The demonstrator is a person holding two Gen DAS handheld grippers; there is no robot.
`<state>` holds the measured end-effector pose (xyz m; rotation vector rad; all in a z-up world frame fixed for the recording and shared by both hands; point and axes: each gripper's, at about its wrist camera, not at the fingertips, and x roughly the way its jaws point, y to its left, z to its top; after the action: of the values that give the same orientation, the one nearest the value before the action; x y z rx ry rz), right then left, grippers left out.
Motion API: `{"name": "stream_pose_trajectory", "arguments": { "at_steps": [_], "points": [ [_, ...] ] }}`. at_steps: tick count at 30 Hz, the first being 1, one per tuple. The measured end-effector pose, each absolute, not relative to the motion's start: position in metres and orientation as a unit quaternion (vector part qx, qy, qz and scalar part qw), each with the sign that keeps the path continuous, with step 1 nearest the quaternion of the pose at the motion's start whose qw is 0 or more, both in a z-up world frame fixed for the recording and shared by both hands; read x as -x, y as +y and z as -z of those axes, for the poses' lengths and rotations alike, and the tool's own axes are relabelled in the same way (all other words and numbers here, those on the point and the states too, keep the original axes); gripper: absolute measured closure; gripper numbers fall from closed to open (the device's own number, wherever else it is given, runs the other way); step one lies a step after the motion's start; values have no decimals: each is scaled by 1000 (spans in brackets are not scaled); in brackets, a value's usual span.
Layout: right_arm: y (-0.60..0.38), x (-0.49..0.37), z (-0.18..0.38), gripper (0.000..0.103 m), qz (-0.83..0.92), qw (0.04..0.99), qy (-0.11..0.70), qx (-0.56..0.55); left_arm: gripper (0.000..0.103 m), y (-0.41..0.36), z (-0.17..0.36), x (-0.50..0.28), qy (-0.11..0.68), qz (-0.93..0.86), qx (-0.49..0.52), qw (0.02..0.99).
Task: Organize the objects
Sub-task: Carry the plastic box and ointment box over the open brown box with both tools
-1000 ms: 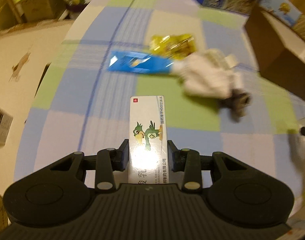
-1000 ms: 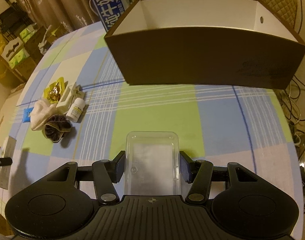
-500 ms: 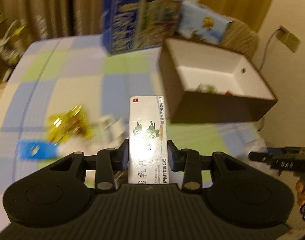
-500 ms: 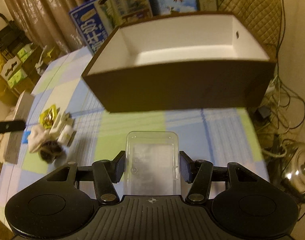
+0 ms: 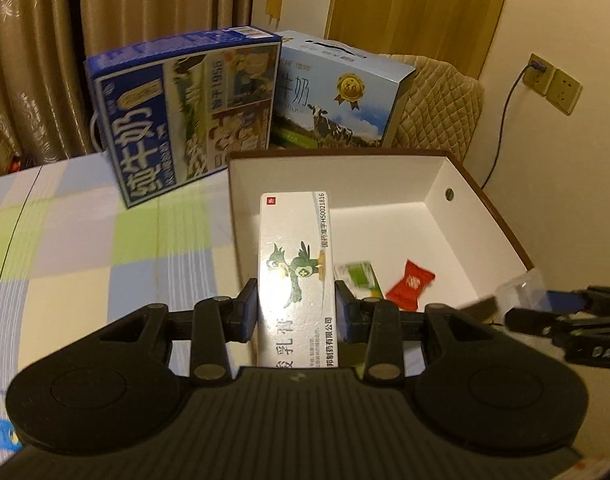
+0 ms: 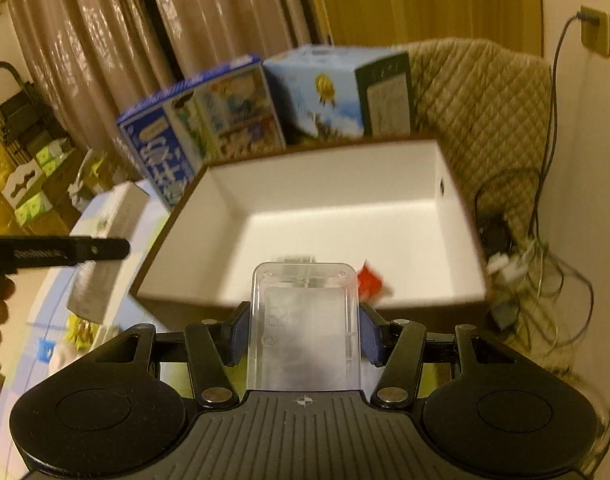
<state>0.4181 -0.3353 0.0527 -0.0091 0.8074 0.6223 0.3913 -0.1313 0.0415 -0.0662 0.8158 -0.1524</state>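
Now we have both grippers up at the brown box (image 5: 501, 216), which fills the middle of each view, where a second ago it sat off to the side of the left view and farther ahead in the right one. Its white inside is open to us, with a red candy (image 5: 410, 285) and a green-and-white packet (image 5: 359, 274) lying on the floor (the packet is blurred). Behind it stand the dark blue milk carton (image 5: 177, 112) and the light blue milk carton (image 5: 337, 92) on the checked tablecloth (image 5: 85, 248). Our left gripper (image 5: 296, 314) is still clamped on the white medicine box (image 5: 295, 272), now held over the box's near-left corner. Our right gripper (image 6: 304, 334) keeps its jaws closed on the clear plastic case (image 6: 305, 328), just short of the near wall.
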Motion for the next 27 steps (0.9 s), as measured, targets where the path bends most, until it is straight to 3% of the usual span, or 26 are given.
{"name": "stream_pose_trajectory", "arguments": {
  "at_steps": [9,27],
  "points": [
    [-334,-489,-62,51,-285,884,369,16,70,-160,-15,-455,417,48,12,907],
    [-321,-545,23,51,-245,858,438,107,70,-191,56,-512,492,27,-27,870]
  ]
}}
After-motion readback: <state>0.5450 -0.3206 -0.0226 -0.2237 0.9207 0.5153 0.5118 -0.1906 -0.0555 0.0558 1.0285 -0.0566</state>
